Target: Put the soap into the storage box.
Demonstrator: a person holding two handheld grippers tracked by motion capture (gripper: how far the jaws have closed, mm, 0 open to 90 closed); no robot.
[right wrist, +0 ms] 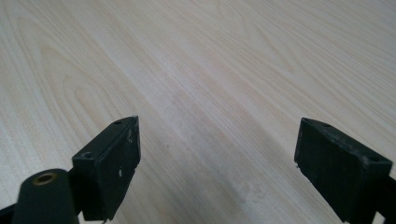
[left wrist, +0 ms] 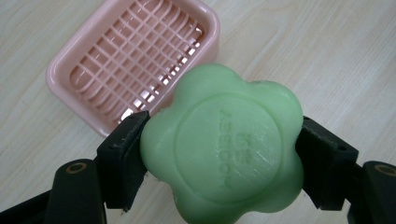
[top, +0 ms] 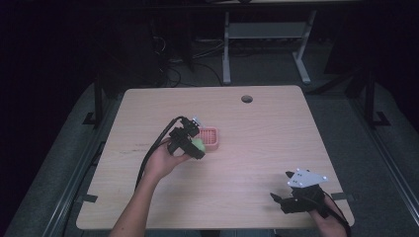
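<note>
Resting near the middle of the pale wooden table (top: 257,148) is a pink soap dish (top: 210,138), a rounded rectangular tray with a slatted grid floor that the left gripper view shows to have nothing lying in it (left wrist: 135,60). A round cable hole (top: 246,98) sits in the table well beyond the dish, toward the far edge. Past the table, the legs of a second desk (top: 226,54) and some loose cables stand on the dark floor.

The left hand-held gripper (top: 195,144) is just beside the near-left side of the dish, with a person's hand (top: 163,160) wrapped around its body and its cable trailing back along the forearm. Its jaws are clamped on a green soap (left wrist: 224,149), a flower-shaped bar with raised lettering on its round face; each black pad presses a side of the bar. In the left gripper view the soap overlaps the dish's near corner, so nothing lies between the two.

The right hand-held gripper (top: 277,197) is well apart, near the table's front-right corner, its grey three-cornered plate on top. Its jaws stand wide apart over bare wood (right wrist: 219,154), holding and touching nothing.
</note>
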